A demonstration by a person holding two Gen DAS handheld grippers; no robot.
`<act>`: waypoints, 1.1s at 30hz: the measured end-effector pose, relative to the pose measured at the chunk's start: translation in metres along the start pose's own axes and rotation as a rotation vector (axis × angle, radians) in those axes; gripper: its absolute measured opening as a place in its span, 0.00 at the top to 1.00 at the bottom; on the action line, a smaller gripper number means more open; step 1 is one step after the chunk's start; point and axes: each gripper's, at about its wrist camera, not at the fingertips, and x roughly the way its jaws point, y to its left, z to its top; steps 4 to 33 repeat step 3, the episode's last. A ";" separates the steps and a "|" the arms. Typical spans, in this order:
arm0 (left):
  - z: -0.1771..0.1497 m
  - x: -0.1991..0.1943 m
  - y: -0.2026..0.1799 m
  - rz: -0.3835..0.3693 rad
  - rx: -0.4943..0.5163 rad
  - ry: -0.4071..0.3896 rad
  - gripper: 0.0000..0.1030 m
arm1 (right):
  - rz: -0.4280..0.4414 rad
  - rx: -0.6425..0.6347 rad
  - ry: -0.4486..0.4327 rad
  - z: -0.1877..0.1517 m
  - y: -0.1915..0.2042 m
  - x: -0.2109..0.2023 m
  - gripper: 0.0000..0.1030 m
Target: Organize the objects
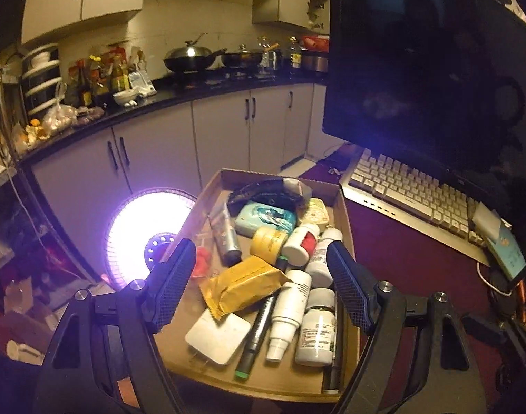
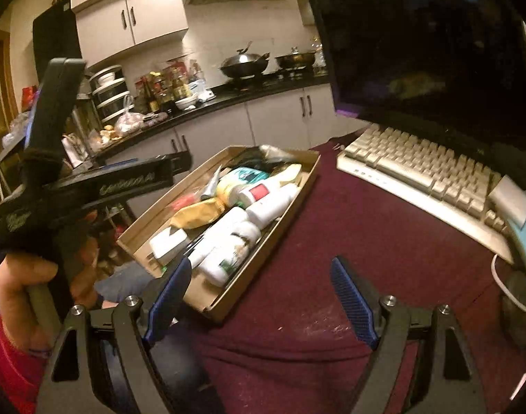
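Blue, ribbed pads face each other across a wide gap on your left gripper [image 1: 261, 284], and nothing sits between them; it hangs above the near end of the shallow brown cardboard tray [image 1: 344, 200]. Directly under that gap lie a crinkled mustard-yellow foil packet [image 1: 244, 281], a flat white rounded-square charger [image 1: 217, 333], a dark pen with a green tip [image 1: 256, 334] and a slim white spray bottle [image 1: 290, 314]. Just beside the right pad stands a cluster of white pill bottles [image 1: 316, 331], one further back with a red label [image 1: 302, 243]. Deeper in the tray you have a squat yellow jar [image 1: 268, 239], a grey squeeze tube [image 1: 225, 234], a pale teal wipes pack [image 1: 264, 219] and a black crumpled bag [image 1: 266, 191] against the far wall.

Your right gripper [image 2: 261, 298] is also spread wide and empty, its pads over the maroon cloth-covered table [image 2: 332, 241] near the tray's front corner. Your left hand [image 2: 38, 276], seen from this side, wraps the other tool's handle to the left of the tray.

Well to the right of the tray sit a cream-keyed keyboard [image 2: 425, 176] and, behind it, a dark switched-off monitor [image 2: 435, 45]. Off the table's left edge a round heater glows white-violet [image 1: 149, 227].
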 end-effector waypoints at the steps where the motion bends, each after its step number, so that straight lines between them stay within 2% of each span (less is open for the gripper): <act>1: 0.000 0.001 -0.001 -0.011 0.003 0.006 0.23 | -0.010 0.004 -0.005 -0.003 -0.002 -0.001 0.19; 3: -0.001 0.001 -0.006 -0.039 0.018 0.013 0.23 | -0.015 0.024 -0.018 -0.008 -0.007 -0.004 0.19; 33: -0.001 0.001 -0.006 -0.039 0.018 0.013 0.23 | -0.015 0.024 -0.018 -0.008 -0.007 -0.004 0.19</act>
